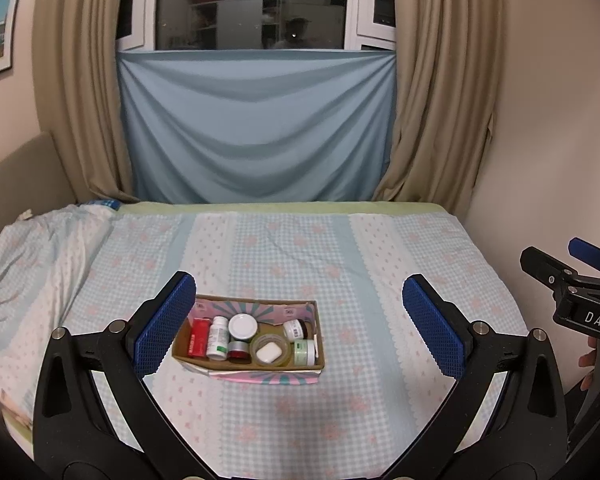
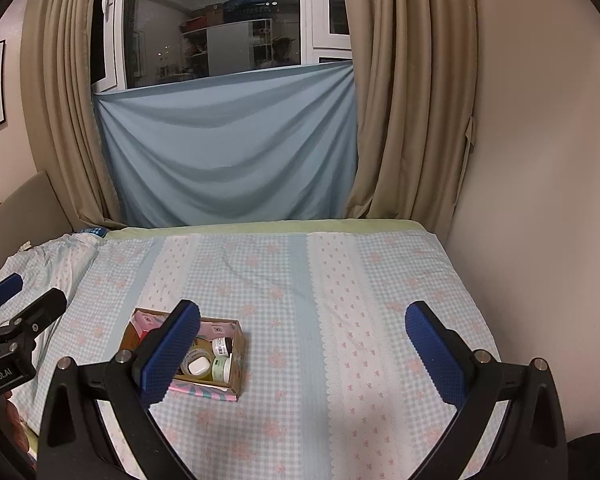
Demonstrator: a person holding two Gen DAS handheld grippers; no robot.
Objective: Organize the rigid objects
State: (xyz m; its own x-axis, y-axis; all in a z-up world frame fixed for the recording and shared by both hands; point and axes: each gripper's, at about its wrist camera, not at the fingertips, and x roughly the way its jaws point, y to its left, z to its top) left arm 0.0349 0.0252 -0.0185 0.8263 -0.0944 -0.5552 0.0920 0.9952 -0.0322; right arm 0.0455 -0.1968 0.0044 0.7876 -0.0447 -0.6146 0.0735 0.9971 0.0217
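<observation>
Both hand-held grippers hang back, spread wide and empty: the left hand-held gripper [image 1: 300, 328] frames the shallow brown cardboard box [image 1: 260, 366] on the checked bedsheet [image 1: 380, 264], the right hand-held gripper [image 2: 304, 348] sits right of the box. Everything's packed inside: red carton [image 1: 199, 337], white pill bottle [image 1: 219, 336], white earbud case [image 1: 269, 353], pale green jar [image 1: 304, 352]. Looks tidied already. "DAS" reads on the right tool; the box items' labels are illegible.

Checked-sheet bed [image 1: 340, 248], one cardboard box [image 1: 256, 372] directly on it
</observation>
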